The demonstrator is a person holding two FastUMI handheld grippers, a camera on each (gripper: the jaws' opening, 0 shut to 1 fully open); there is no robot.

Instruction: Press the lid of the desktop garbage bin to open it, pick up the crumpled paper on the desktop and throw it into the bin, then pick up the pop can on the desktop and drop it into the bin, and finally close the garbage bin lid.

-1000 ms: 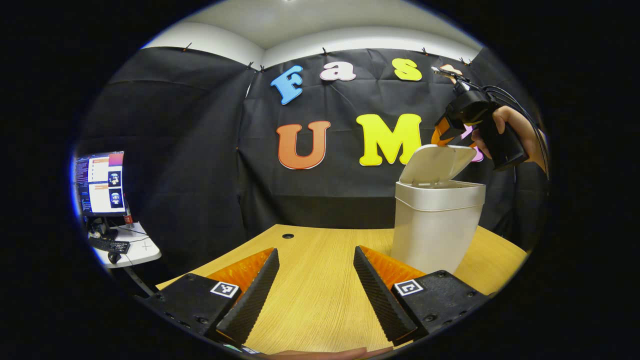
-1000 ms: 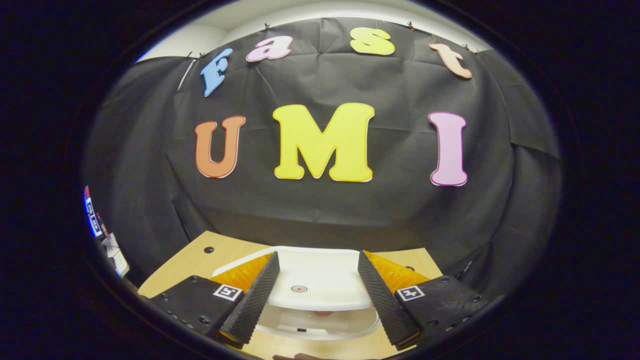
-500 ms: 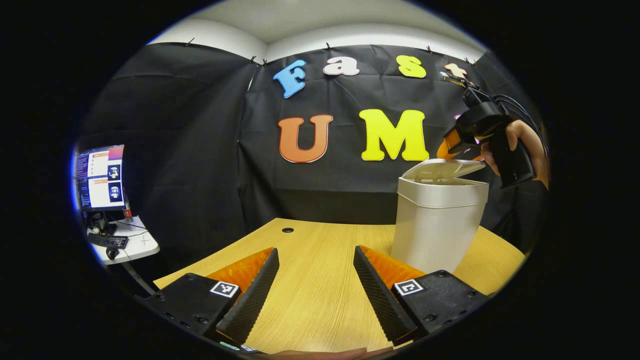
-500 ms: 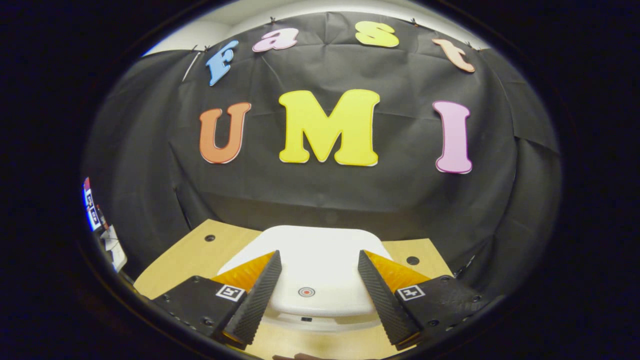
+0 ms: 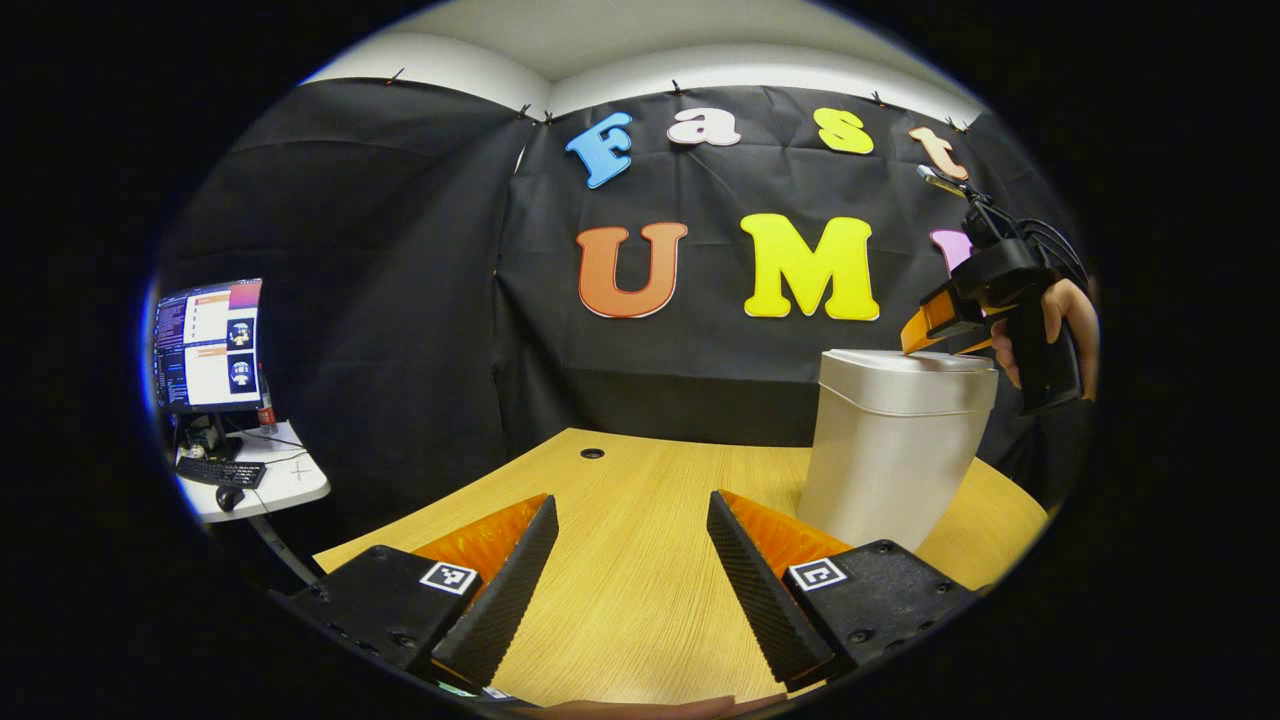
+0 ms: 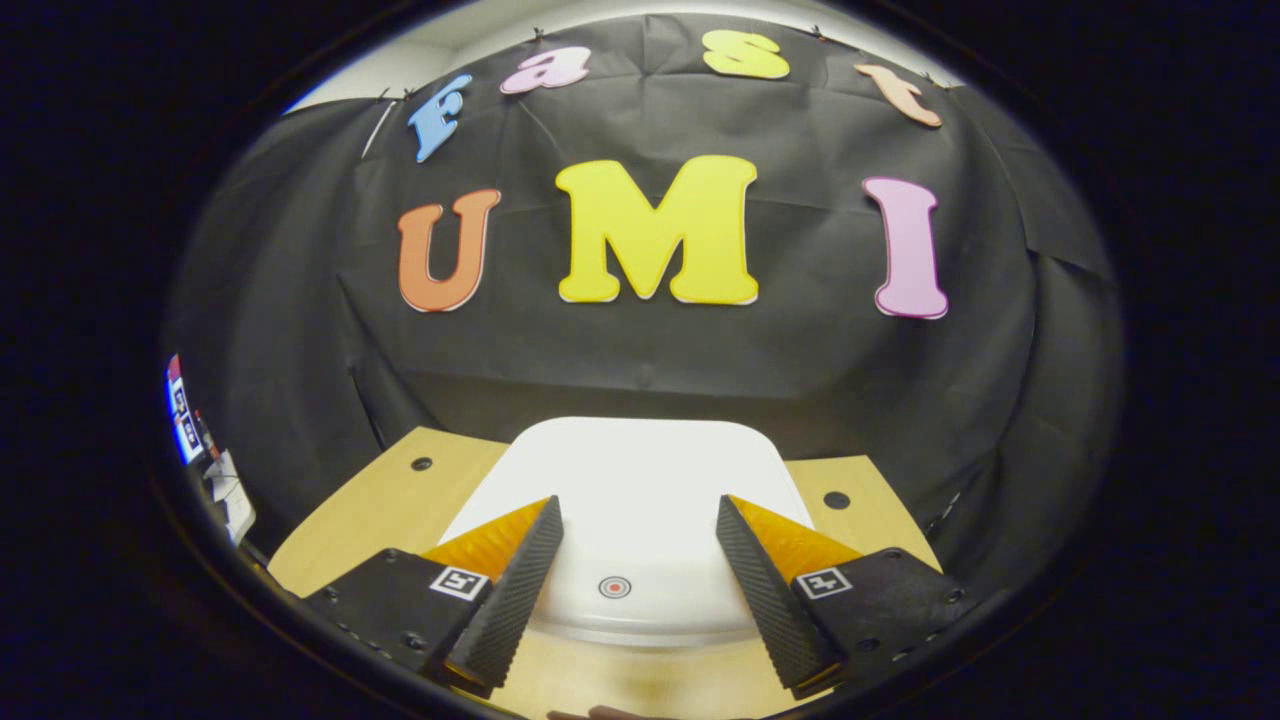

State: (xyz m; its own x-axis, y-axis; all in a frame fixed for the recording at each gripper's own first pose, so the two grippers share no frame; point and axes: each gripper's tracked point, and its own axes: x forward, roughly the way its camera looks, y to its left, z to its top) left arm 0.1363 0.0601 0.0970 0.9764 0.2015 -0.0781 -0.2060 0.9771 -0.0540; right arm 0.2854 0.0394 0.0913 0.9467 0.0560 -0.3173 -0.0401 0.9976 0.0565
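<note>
Even, bright overhead light, sharp focus, strong fisheye bending at edges; soft sheen on the pale wooden bench (image 5: 640, 560).

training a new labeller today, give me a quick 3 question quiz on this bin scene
1. True or false: the bin lid is down flat.
2. Which claw is over the lid? A) left claw B) right claw C) both
3. Fill in: the left claw is open above the bare wooden ____.

Key:
1. True. The lid lies level on the bin's rim in the left gripper view.
2. B. The right claw is open with its fingers on either side of the lid's round mark; a hand holds it at the bin's top.
3. Desk.
</note>
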